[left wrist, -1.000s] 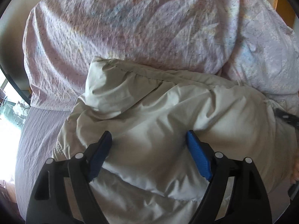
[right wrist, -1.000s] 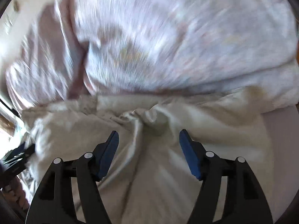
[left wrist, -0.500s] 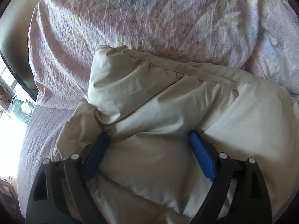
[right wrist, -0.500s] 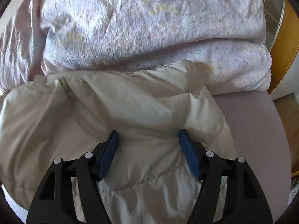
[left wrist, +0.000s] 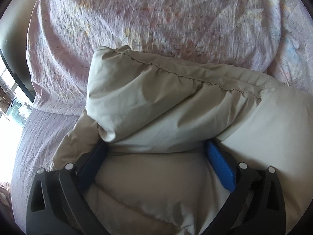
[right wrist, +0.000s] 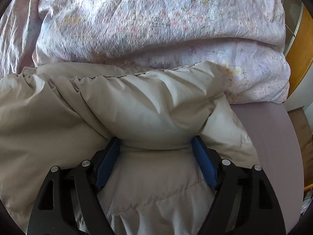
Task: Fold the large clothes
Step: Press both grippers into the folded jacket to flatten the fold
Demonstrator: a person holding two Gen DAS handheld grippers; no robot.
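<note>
A cream quilted puffer jacket (left wrist: pixel 156 101) lies on the bed; it also fills the right wrist view (right wrist: pixel 137 105). My left gripper (left wrist: pixel 156 146) is open, its blue pads pressed into the padding on either side of a bulging fold. My right gripper (right wrist: pixel 156 143) is also open wide, with padded fabric bulging between its pads. The fingertips of both are partly buried in the fabric. The far seamed edge of the jacket rests against the duvet.
A bunched pink floral duvet (left wrist: pixel 156 19) lies right behind the jacket, also in the right wrist view (right wrist: pixel 156 19). The mauve bed sheet (right wrist: pixel 270 137) shows at the right, a wooden frame (right wrist: pixel 299 49) beyond it. A bright window (left wrist: pixel 7 105) is at the left.
Both grippers have moved forward and down into the jacket. The padding now bulges up between the pads, hiding their tips. The jaws have stayed wide apart.
</note>
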